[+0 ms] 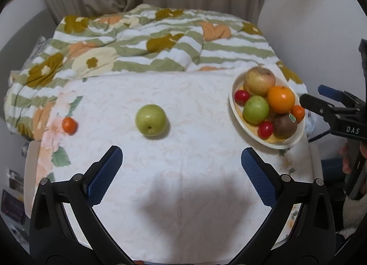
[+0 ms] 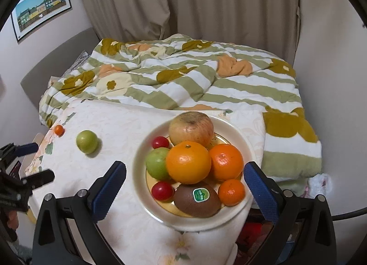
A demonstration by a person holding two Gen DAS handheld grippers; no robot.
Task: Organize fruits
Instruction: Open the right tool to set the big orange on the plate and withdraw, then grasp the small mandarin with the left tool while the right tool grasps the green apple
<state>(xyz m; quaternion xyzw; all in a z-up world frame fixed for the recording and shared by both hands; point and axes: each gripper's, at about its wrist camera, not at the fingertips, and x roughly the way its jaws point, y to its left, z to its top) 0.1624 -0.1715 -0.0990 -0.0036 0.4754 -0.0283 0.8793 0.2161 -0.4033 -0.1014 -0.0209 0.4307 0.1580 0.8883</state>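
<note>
A: Well, far left on the white floral tablecloth (image 1: 183,95): small orange mandarin (image 1: 69,125), close to the cloth's edge. Right of it, loose round green apple (image 1: 150,120), well apart from the cream round plate (image 1: 237,115).

B: Left gripper (image 1: 181,173): spread wide, empty, hovering short of that apple. Could nudge it rolling toward the mandarin if lowered off-centre.

A: Further right, plate heaped: russet apple (image 2: 191,130), big orange (image 2: 188,162), brown kiwi with green sticker (image 2: 196,199), cherry tomatoes.

B: Right gripper (image 2: 184,192): fully parted, holding nothing, straddling the plate. Crowded pile; another fruit dropped on top might topple off the near rim.
</note>
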